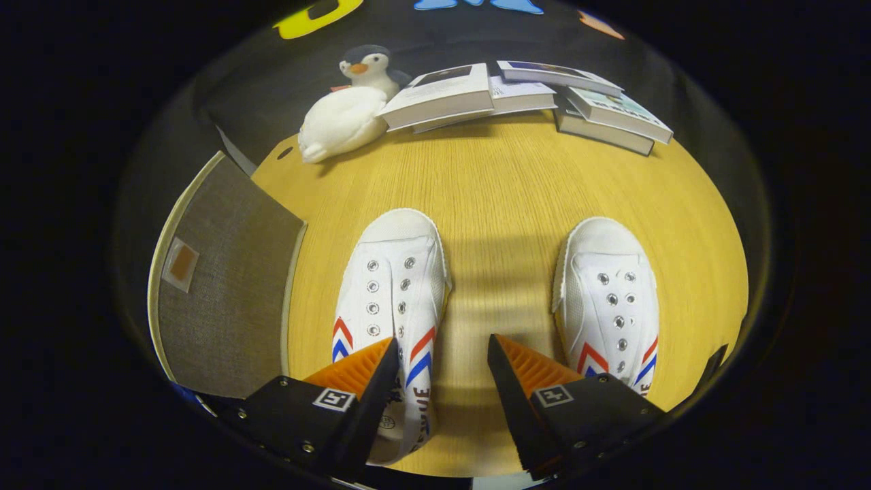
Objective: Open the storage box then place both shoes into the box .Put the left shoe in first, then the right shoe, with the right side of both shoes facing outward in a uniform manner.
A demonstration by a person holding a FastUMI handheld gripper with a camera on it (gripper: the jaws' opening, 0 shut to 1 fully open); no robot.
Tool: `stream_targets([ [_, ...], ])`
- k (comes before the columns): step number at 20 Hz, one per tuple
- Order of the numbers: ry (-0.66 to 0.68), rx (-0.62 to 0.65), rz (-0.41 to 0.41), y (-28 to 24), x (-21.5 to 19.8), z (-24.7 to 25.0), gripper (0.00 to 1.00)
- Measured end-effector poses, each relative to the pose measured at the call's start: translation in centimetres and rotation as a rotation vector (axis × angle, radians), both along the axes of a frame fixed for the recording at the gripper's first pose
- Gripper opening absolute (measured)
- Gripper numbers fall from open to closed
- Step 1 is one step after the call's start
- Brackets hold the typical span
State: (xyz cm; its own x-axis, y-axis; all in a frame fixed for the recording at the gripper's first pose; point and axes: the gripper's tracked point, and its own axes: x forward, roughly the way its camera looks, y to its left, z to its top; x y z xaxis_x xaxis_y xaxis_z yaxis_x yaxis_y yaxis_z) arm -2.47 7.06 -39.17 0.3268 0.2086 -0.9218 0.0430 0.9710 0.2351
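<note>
Now gripper (442,357) wide open, holding nothing, above 2 shoes (398,286), heel lettering unreadable

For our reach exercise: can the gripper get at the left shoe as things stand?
Probably yes. The gripper is open, its left finger over the left shoe's collar, nothing between them; the storage box sits aside.

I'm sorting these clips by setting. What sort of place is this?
Likely a staged home-style tabletop: a wooden table bearing two white shoes, a grey storage box, stacked books and a plush penguin. The open gripper hovers over the left shoe.
</note>
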Motion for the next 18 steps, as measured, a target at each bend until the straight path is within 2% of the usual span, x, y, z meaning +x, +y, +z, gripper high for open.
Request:
stream_targets([
  [1,0.007,0.022,-0.018,0.1,0.0,0.1,0.69],
  [2,0.009,0.085,-0.043,1.2,0.2,-0.5,0.69],
  [4,0.029,0.108,-0.093,1.7,0.1,0.1,0.30],
  [5,0.029,0.102,-0.093,1.6,0.1,0.4,0.26],
  [7,0.019,0.068,-0.040,1.5,0.0,0.4,0.26],
  [8,0.002,0.078,-0.082,1.2,0.0,1.9,0.26],
  [9,0.022,0.081,-0.094,1.6,-0.1,0.4,0.04],
  [18,0.007,0.297,-0.213,3.7,0.2,4.7,0.04],
])
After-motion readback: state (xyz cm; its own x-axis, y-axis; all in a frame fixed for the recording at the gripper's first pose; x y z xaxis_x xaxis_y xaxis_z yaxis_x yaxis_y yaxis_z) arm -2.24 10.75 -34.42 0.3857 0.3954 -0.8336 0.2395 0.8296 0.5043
